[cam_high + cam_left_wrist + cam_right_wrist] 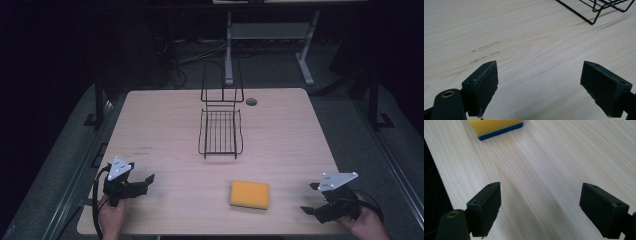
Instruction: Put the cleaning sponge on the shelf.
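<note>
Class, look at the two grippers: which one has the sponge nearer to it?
The right gripper. The yellow sponge lies nearer it than the left gripper, and the sponge shows ahead of its open jaws in the right gripper view.

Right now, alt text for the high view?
A yellow sponge lies flat near the front edge of a light wooden table, between an open left gripper and open right gripper, both empty. A black wire rack stands behind it.

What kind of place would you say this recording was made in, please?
Probably a lab or workshop recording bench: a light wooden table in a dark room, cables on the floor behind, a wire rack and a sponge laid out.
</note>
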